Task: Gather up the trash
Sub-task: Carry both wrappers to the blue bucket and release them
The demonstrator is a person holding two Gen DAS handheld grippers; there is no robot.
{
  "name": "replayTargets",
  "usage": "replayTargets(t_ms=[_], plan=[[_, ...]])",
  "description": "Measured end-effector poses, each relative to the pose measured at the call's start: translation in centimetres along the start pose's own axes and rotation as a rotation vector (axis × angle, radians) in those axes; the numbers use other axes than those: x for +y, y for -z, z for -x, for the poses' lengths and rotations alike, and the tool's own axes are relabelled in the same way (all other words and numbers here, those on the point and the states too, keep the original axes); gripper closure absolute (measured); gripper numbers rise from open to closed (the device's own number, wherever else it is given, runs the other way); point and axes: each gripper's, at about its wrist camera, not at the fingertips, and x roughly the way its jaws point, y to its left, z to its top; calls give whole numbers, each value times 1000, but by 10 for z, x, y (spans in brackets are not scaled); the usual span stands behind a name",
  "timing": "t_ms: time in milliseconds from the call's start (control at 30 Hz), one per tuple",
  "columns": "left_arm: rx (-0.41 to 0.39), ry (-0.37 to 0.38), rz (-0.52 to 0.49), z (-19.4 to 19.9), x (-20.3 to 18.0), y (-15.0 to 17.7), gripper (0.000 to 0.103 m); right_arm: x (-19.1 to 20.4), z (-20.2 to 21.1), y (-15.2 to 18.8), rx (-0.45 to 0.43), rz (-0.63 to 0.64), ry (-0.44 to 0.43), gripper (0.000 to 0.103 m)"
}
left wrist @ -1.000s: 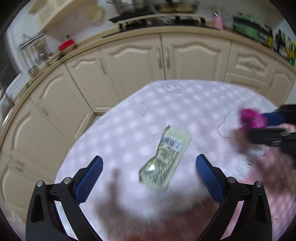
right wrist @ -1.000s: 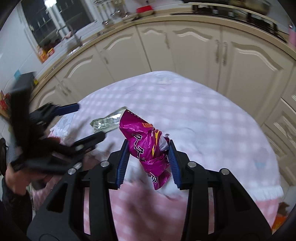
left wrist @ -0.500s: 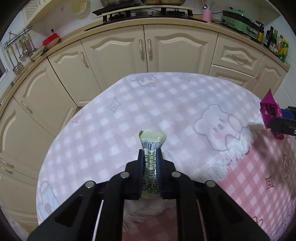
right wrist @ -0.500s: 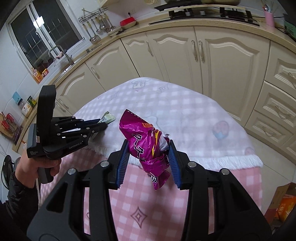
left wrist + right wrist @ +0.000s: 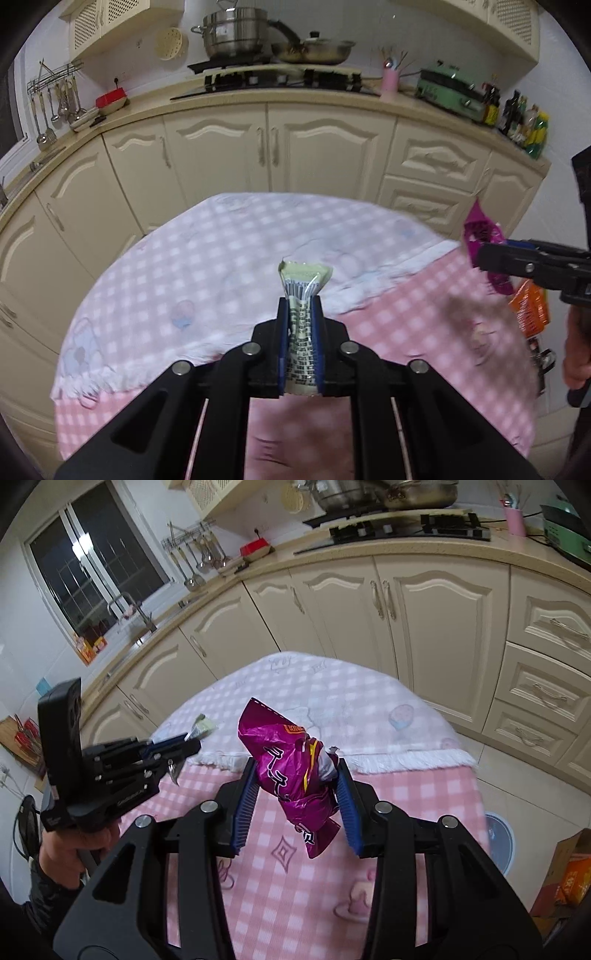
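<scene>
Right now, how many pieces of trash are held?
2: a green wrapper pinched in the left tool, a magenta snack bag in the right tool. More may be out of view.

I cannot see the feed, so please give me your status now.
Left gripper shut on green wrapper. Right gripper shut on magenta bag. Both held above table. Nothing in the way.

Pale green wrapper (image 5: 302, 332) thin crinkly film, slight sheen; magenta snack bag (image 5: 295, 771) glossy creased foil-like plastic; tablecloth (image 5: 221, 266) soft matt checked cloth, fringed white edge; grippers matt black plastic, ribbed blue pads (image 5: 243, 808), shiny metal screws; cabinets (image 5: 325, 155) smooth semi-gloss cream; pot (image 5: 232, 33) polished steel
</scene>
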Motion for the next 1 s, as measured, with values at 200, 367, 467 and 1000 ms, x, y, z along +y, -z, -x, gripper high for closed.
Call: replayTargets(t_ms=[200,367,467,1000], plan=[[-66,177,40,24,-72,-4,92,-47,78,10,-109,-64,69,63],[-75,318,4,24,-158,-14,92,-123,139,34,-175,-194,198,62],[-34,379,-35,6,-213,-18,92,-168,149,56,-159,-289,262,62],[437,357,55,-228,-339,2,91,-348,-2,164,192,-677,291,62]])
